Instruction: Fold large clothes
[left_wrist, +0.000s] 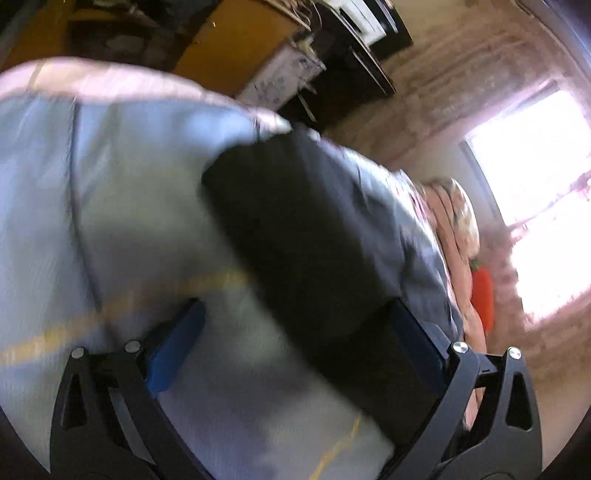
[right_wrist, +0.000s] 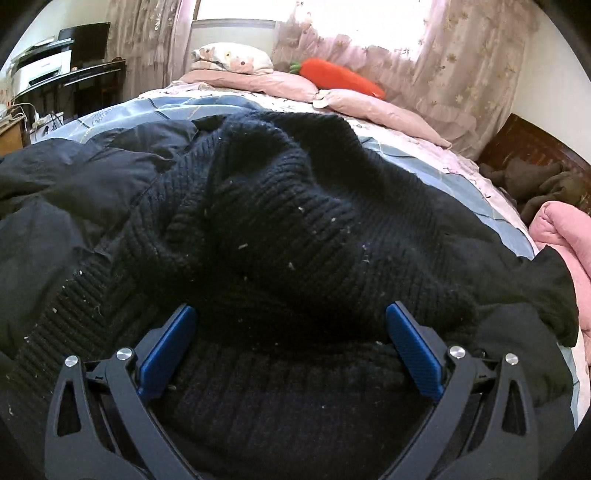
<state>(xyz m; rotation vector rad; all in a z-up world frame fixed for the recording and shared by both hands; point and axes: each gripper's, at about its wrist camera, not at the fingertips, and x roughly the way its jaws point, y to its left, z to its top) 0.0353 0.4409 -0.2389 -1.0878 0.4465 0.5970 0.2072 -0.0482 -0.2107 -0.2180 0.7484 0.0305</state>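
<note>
Sweater (right_wrist: 295, 221), black knit, lies bunched on the bed (right_wrist: 424, 162); my right tongs (right_wrist: 291, 343) are spread apart over its ribbed edge. My left tongs (left_wrist: 295, 332), also apart, straddle a dark strip; pinch one layer only, then lift evenly.

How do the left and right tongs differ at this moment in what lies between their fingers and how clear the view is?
The left tongs hover over pale blue bedsheet with a dark sleeve-like strip crossing the gap; the right tongs sit over the crumpled black knit sweater. The left wrist view is blurred and tilted, the right sharp and level. Both stand wide open, gripping nothing.
</note>
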